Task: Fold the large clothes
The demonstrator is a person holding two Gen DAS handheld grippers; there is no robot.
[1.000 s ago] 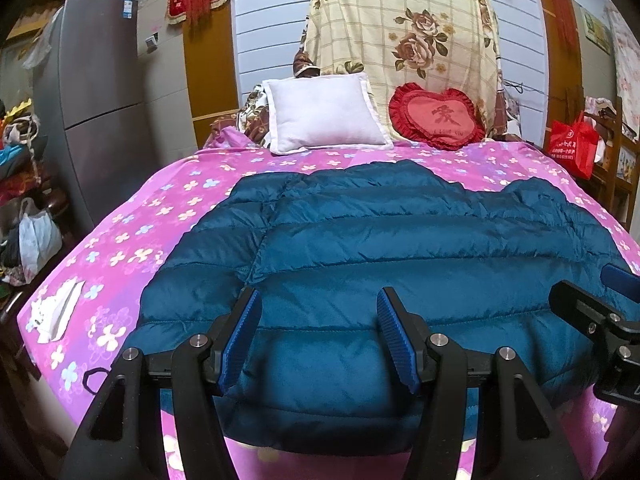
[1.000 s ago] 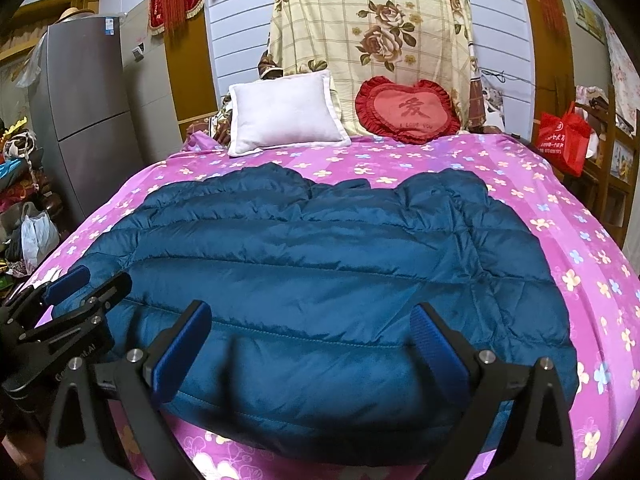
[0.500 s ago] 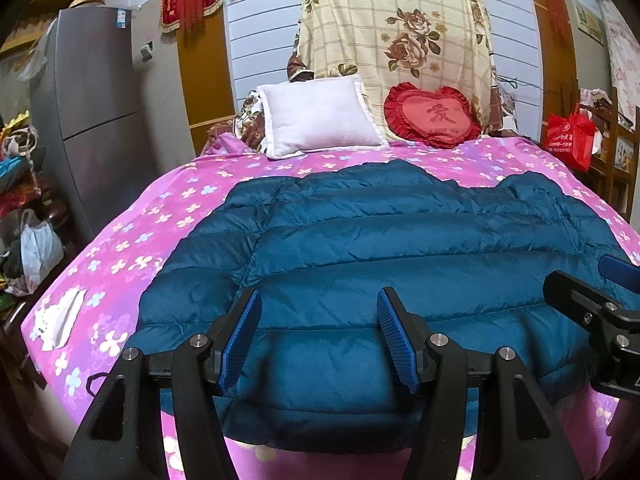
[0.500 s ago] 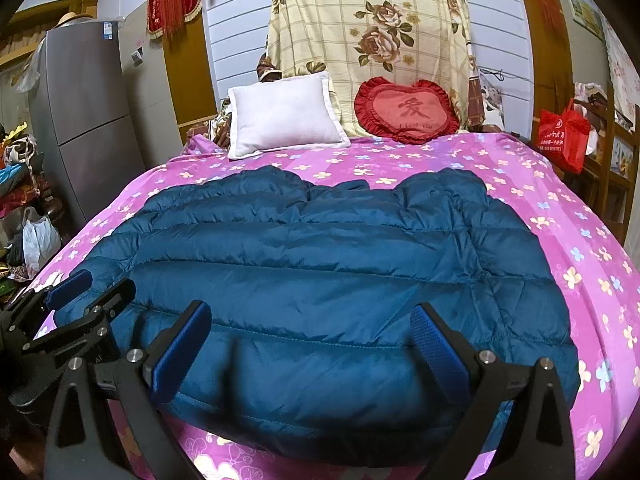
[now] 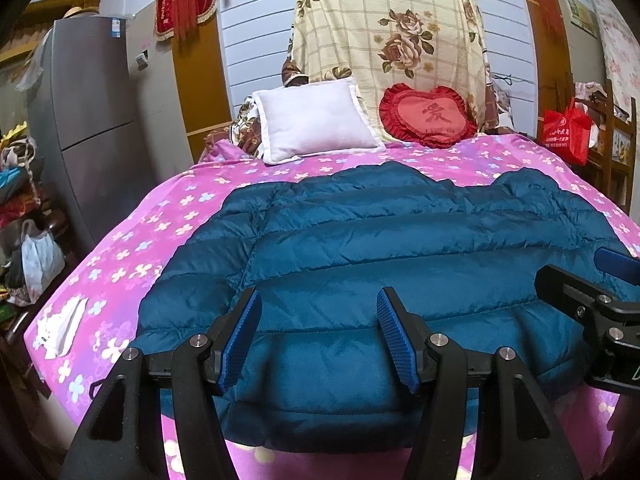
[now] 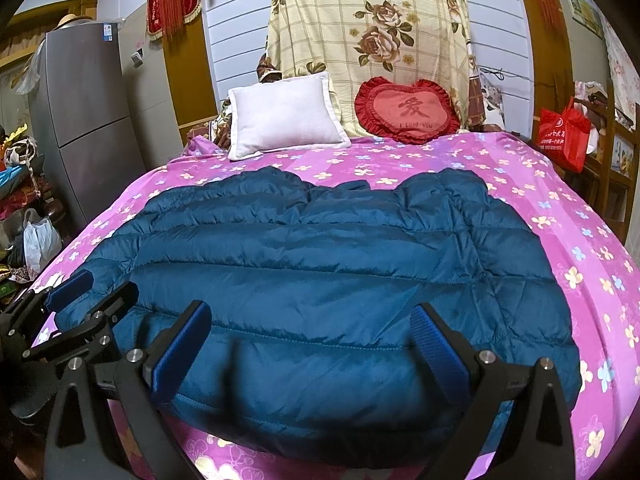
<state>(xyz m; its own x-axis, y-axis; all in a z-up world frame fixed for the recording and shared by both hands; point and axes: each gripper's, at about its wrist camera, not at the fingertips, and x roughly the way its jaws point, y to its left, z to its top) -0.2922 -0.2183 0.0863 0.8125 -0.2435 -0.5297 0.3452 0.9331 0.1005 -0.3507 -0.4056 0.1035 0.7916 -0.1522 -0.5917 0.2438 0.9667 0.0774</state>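
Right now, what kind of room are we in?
Most likely a bedroom in a lived-in home. A bed with a pink floral sheet fills the view, a white pillow and a red heart-shaped cushion lean at its head, and a teal puffer jacket is spread on it.

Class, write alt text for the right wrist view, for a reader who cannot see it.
A dark teal puffer jacket lies spread flat on a pink flowered bedsheet, with the right tongs open just above its near hem. Behind sit a white pillow and a red heart cushion.
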